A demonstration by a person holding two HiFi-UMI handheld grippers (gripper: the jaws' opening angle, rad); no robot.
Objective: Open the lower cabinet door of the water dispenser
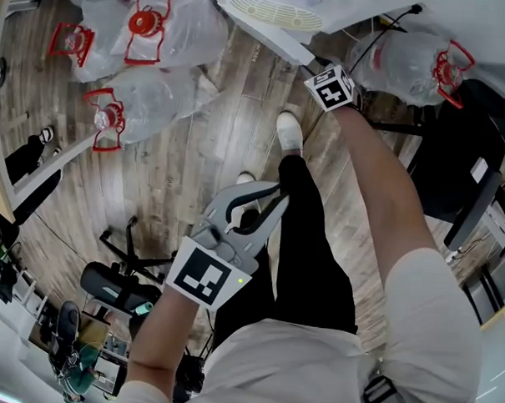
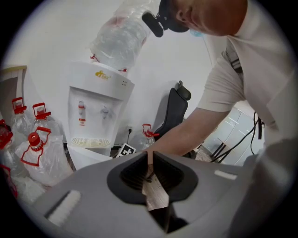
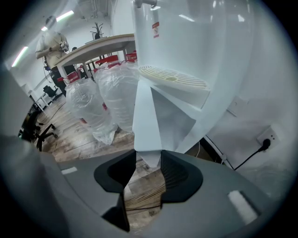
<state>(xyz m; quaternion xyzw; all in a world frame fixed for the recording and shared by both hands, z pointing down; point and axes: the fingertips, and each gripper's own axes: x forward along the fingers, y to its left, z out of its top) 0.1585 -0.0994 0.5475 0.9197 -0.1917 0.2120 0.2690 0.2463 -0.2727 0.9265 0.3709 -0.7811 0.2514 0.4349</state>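
Note:
The white water dispenser (image 2: 100,107) stands against the wall with a bottle on top and its drip tray (image 1: 273,12) showing. Its lower cabinet door (image 3: 148,116) is swung out, edge-on in the right gripper view. My right gripper (image 3: 149,160) is shut on that door's bottom corner. In the head view only its marker cube (image 1: 333,86) shows, and the jaws are hidden under the door panel (image 1: 268,38). My left gripper (image 1: 265,207) hangs over my leg, well back from the dispenser. It is shut on nothing, with floor showing through its slit (image 2: 150,160).
Bagged water bottles (image 1: 134,33) with red caps crowd the floor left of the dispenser, and another bottle (image 1: 417,62) lies to its right. A black chair (image 1: 455,163) stands at the right. A cord runs to a wall socket (image 3: 266,144). My shoe (image 1: 289,131) is near the door.

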